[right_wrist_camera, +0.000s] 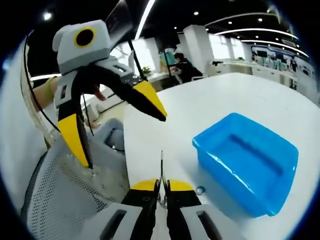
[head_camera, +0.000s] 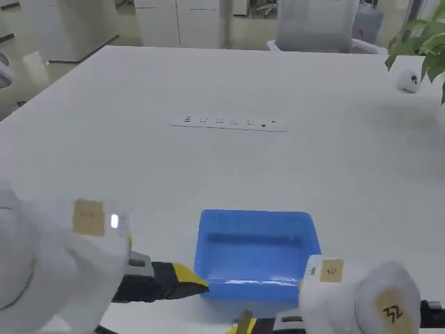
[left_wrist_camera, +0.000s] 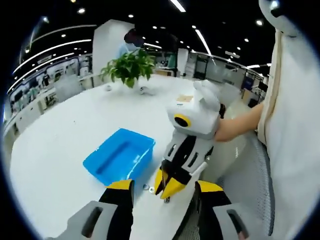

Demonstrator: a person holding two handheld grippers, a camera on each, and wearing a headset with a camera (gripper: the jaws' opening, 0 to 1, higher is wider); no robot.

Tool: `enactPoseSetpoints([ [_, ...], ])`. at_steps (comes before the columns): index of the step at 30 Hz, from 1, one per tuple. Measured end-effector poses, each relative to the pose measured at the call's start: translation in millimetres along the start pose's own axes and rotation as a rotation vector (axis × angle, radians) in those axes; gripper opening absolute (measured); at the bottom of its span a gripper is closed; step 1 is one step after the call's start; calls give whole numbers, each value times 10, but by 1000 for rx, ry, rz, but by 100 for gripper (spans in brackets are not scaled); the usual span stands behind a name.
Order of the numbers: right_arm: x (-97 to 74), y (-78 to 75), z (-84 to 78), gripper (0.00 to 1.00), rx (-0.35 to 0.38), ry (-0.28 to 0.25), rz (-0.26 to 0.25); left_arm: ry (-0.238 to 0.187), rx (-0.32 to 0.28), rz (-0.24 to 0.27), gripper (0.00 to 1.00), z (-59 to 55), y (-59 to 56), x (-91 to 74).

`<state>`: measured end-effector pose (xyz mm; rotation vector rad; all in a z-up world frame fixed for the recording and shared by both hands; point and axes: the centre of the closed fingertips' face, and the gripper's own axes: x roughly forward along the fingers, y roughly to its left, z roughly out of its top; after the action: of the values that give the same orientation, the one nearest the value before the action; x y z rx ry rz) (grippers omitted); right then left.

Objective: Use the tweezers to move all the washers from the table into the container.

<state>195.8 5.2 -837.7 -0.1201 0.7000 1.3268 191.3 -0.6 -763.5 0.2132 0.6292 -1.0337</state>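
Observation:
A blue container [head_camera: 257,254] stands near the table's front edge and looks empty. In the right gripper view my right gripper [right_wrist_camera: 161,186] is shut on thin metal tweezers [right_wrist_camera: 162,167] that point forward over the table. A small washer [right_wrist_camera: 200,190] lies on the table between the tweezers and the blue container [right_wrist_camera: 247,167]. My left gripper [right_wrist_camera: 125,140] hangs open above and to the left, with nothing in it. In the left gripper view the washer [left_wrist_camera: 146,188] lies just beside the right gripper [left_wrist_camera: 166,192], close to the blue container [left_wrist_camera: 120,157].
A flush power strip [head_camera: 229,123] sits mid-table. A potted plant [head_camera: 424,42] and a small white object [head_camera: 409,81] stand at the far right. A mesh chair [right_wrist_camera: 65,200] is at the table's near edge. A person's arm [left_wrist_camera: 240,125] holds the right gripper.

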Motion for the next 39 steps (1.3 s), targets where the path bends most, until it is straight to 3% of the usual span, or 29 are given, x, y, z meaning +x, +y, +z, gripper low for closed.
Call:
enactPoseSetpoints([
  [3, -20, -25, 19, 3, 69, -26, -5, -50, -82, 69, 61, -69, 55, -52],
  [8, -82, -73, 107, 3, 172, -77, -10, -180, -208, 181, 81, -138, 146, -139],
  [10, -110, -90, 126, 3, 191, -86, -11, -221, -246, 204, 83, -147, 170, -161],
  [13, -163, -121, 167, 3, 230, -110, -16, -316, -337, 256, 86, -118, 252, -212],
  [16, -241, -157, 206, 3, 243, -127, -25, -322, -311, 318, 92, -127, 328, -244],
  [18, -294, -189, 230, 3, 256, -140, -34, -303, -236, 384, 92, -132, 384, -264],
  [20, -343, -215, 255, 3, 268, -153, -42, -323, -218, 405, 93, -87, 369, -251],
  [23, -429, -273, 283, 3, 271, -158, -68, -318, -169, 458, 95, -83, 417, -289],
  [26, -510, -333, 318, 3, 273, -159, -92, -292, -111, 604, 99, -126, 579, -432],
  [27, -533, -349, 331, 3, 276, -160, -99, -306, -115, 623, 99, -121, 608, -467],
  [29, -593, -392, 384, 3, 271, -174, -115, -352, -140, 637, 99, -86, 638, -525],
  [31, -651, -445, 442, 3, 273, -189, -134, -362, -154, 643, 99, -94, 658, -550],
  [39, -852, -724, 654, 3, 244, -228, -229, -341, -87, 660, 99, -79, 644, -527],
])
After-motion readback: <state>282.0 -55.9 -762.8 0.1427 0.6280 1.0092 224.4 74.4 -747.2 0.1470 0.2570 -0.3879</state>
